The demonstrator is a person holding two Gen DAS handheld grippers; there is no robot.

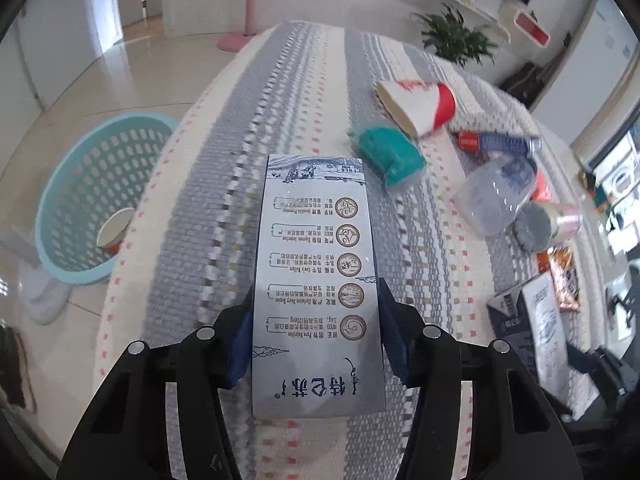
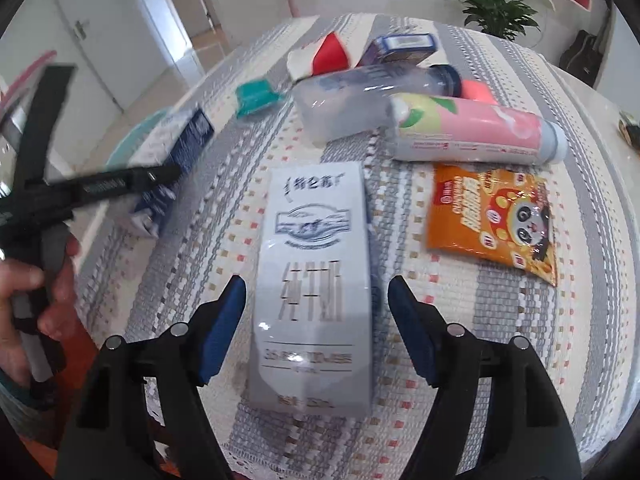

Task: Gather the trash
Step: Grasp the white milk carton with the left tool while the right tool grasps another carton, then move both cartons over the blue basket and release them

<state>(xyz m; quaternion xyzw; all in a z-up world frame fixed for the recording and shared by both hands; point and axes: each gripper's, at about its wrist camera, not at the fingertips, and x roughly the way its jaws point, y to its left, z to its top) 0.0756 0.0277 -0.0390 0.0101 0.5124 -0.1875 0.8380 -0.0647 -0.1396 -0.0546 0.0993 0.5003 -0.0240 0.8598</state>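
- The left gripper [image 1: 316, 336] is clamped on a white milk carton [image 1: 316, 280], its blue pads pressed to the carton's two long sides; the carton's long axis runs straight ahead along the fingers.
- The right gripper [image 2: 316, 320] stands wide, its pads either side of a second milk carton [image 2: 316, 292] lying flat on the woven tablecloth [image 2: 460, 320]; neither pad appears to touch it.
- That second carton also lies lengthwise along the fingers, so closing should catch its narrow width.
- The turquoise basket [image 1: 76, 200] sits on the floor ahead and to the left of the held carton, beyond the table edge, with a paper cup [image 1: 114, 226] already in it; the left gripper looks nearer to it.
- More rubbish waits farther up the table: a clear plastic bottle [image 2: 360, 92], a pink tube [image 2: 476, 128], an orange snack packet [image 2: 496, 216] and a red-and-white paper cup [image 1: 420, 106].
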